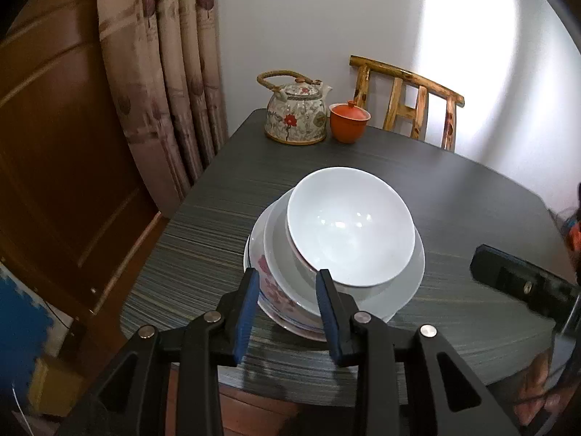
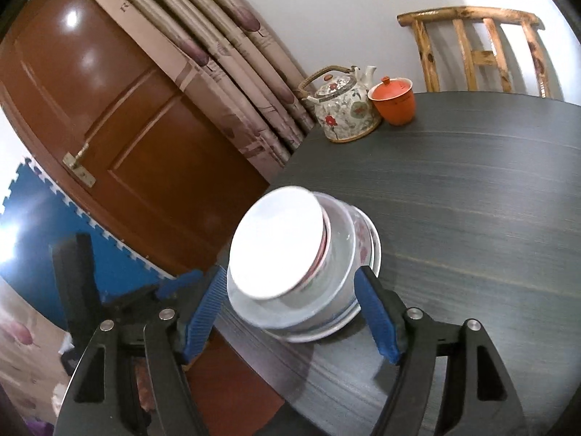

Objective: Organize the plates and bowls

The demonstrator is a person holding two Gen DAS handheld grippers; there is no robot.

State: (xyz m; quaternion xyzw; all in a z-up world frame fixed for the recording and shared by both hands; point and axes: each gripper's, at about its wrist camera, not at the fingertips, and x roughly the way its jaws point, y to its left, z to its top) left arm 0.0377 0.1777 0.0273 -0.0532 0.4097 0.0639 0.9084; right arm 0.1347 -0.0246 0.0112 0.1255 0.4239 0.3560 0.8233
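A stack of dishes stands on the dark table (image 1: 454, 189): a white bowl (image 1: 350, 225) on top, tilted, inside a flower-patterned bowl (image 1: 270, 287), on a white plate (image 1: 406, 290). My left gripper (image 1: 287, 278) is open just in front of the stack, its fingers either side of the near rim. In the right wrist view the same white bowl (image 2: 277, 243) tops the flowered bowl (image 2: 359, 243) and plate (image 2: 316, 334). My right gripper (image 2: 290, 276) is open, its blue pads flanking the stack without touching it. The left gripper (image 2: 170, 287) shows at left.
A floral teapot (image 1: 296, 116) and an orange lidded cup (image 1: 348, 121) stand at the table's far corner. A wooden chair (image 1: 410, 101) is behind the table. Curtains (image 1: 163, 72) and a brown door (image 1: 54, 145) are to the left. The right gripper's body (image 1: 523, 283) is at the right.
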